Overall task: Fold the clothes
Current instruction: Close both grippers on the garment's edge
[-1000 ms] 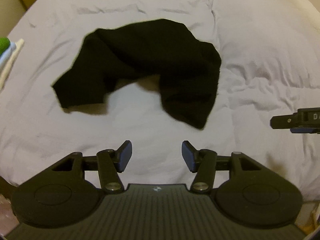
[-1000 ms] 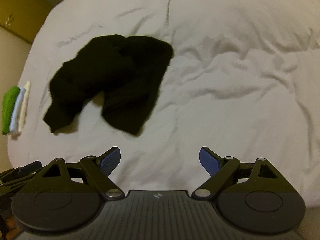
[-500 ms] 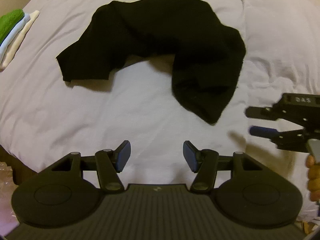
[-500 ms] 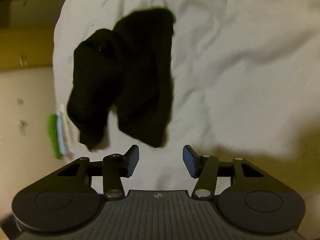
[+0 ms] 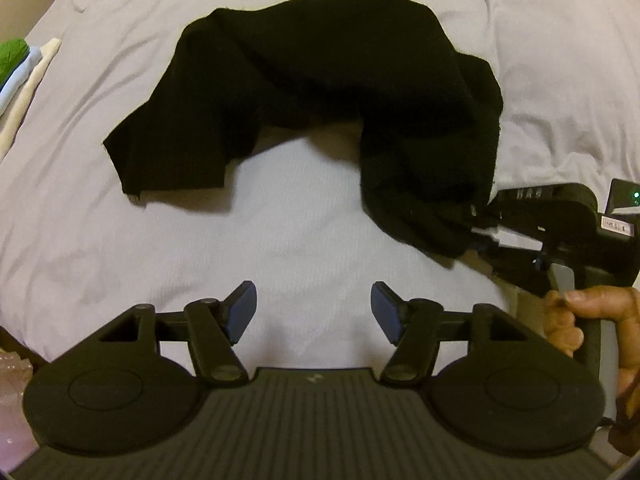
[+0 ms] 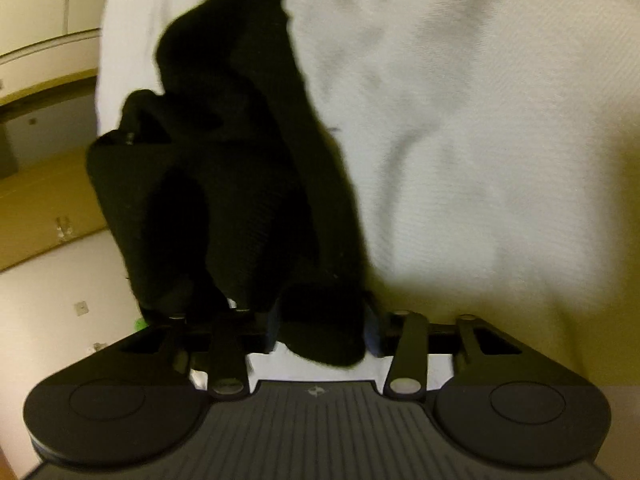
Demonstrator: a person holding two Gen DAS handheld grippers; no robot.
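From the left wrist view, the black garment (image 5: pixel 320 92) is seen lying crumpled in an arch on the pale bed sheet (image 5: pixel 280 248), one end spread flat at the left, the other bunched at the right. A wide stretch of bare sheet is left open under the arch and down to the left gripper (image 5: pixel 313 306), whose blue-padded fingers (image 5: pixel 242 304) are held apart over the sheet with nothing between them; their gap has just been widening a little. The garment's near left edge is cut straight and lies flat. At the right, the garment's bunched end is met by the right gripper (image 5: pixel 476 232), steered by a hand (image 5: pixel 580 320) on its handle. A stack of folded cloths (image 5: pixel 22 72), green on top, is glimpsed at the far left edge of the bed.

From the right wrist view, blurred, the garment (image 6: pixel 240 160) is seen rising away from the right gripper (image 6: pixel 320 328). Its near end is pinched between the fingers (image 6: pixel 374 332), which have just been closing and are now pressed against the cloth on both sides. Open white sheet (image 6: pixel 480 140) is left all along the right. At the left, the bed's edge is marked by the sheet's drop, with a wall and floor beyond it.
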